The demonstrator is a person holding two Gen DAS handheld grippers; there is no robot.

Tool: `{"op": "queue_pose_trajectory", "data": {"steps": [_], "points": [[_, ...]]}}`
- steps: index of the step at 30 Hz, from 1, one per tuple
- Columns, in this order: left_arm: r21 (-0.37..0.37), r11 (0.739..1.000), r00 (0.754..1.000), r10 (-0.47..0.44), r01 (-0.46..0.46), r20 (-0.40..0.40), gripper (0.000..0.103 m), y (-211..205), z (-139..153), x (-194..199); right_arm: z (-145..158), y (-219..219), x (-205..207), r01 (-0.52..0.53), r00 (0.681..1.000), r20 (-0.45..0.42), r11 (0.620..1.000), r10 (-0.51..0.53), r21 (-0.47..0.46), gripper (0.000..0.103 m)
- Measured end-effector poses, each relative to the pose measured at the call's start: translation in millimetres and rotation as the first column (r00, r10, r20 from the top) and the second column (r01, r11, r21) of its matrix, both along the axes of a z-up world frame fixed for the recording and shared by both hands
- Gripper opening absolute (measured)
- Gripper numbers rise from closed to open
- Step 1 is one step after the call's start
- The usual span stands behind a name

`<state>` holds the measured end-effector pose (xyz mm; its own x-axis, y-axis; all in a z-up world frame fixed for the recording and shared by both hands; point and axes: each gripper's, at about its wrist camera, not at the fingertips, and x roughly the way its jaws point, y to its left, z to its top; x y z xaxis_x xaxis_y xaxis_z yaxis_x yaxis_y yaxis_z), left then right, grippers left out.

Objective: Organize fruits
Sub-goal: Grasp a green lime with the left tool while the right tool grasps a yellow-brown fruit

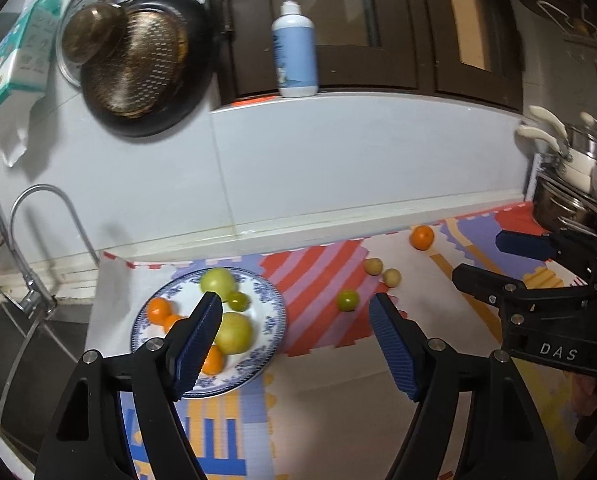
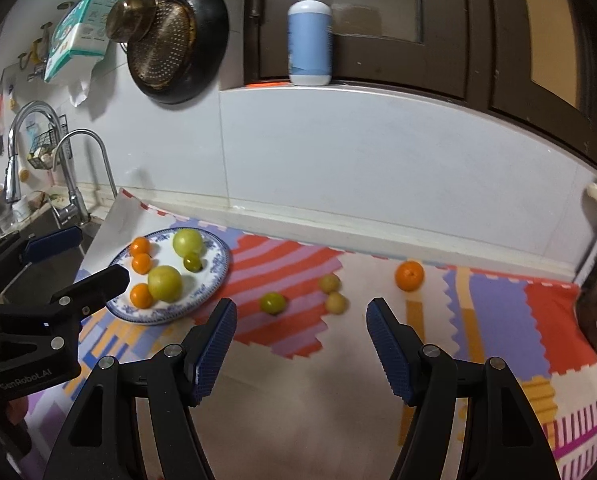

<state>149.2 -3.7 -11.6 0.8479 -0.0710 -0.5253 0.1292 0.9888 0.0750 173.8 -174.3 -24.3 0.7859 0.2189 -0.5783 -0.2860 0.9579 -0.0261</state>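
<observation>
A blue-and-white plate [image 1: 275,322] [image 2: 219,257] lies at the left of the patterned mat. It holds three small oranges [image 2: 141,295], two large yellow-green fruits [image 1: 234,332] [image 2: 164,283] and a small green one [image 1: 238,301]. Loose on the mat to its right are a small green fruit [image 1: 347,300] [image 2: 272,303], two small yellow fruits [image 1: 392,277] [image 2: 335,302] and an orange [image 1: 421,237] [image 2: 409,275]. My left gripper [image 1: 295,300] [image 2: 100,256] hangs open by the plate, holding nothing. Further right, my right gripper [image 2: 301,308] [image 1: 478,256] is open and empty, in front of the loose fruit.
A sink with a curved tap [image 2: 76,168] lies left of the mat. Dark pans and a strainer [image 1: 138,64] hang on the tiled wall. A pump bottle [image 1: 294,48] stands on the ledge above. Metal pots [image 1: 566,200] crowd the right end of the counter.
</observation>
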Motion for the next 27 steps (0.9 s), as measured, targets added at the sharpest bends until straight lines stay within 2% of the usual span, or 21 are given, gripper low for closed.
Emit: {"op": "queue_pose_trajectory", "data": {"steps": [5,12,16,27], "points": [[0.000,0.999,0.999,-0.035,0.035,0.017,0.077,-11.0,-9.0,7.9,-1.8,-11.7,3.0,0.015,1.000,0.008,1.000,-0.015,-0.007,0.068],[-0.032,0.997,0.998,-0.067,0.067,-0.012,0.077,-19.1,-20.1,38.4,-6.7,-16.9,29.9,0.008,1.000,0.004,1.000,-0.008,-0.028,0.068],[-0.025,0.996,0.996,-0.085,0.084,-0.033,0.077,-24.6,-29.4,56.2,-17.1,-19.9,50.7,0.012,1.000,-0.026,0.999,-0.013,-0.031,0.068],[-0.051,0.994,0.981,-0.108,0.101,-0.162,0.076,-36.2,-69.6,107.9,-68.5,-16.1,101.2,-0.008,0.987,-0.160,1.000,0.004,-0.025,0.068]]}}
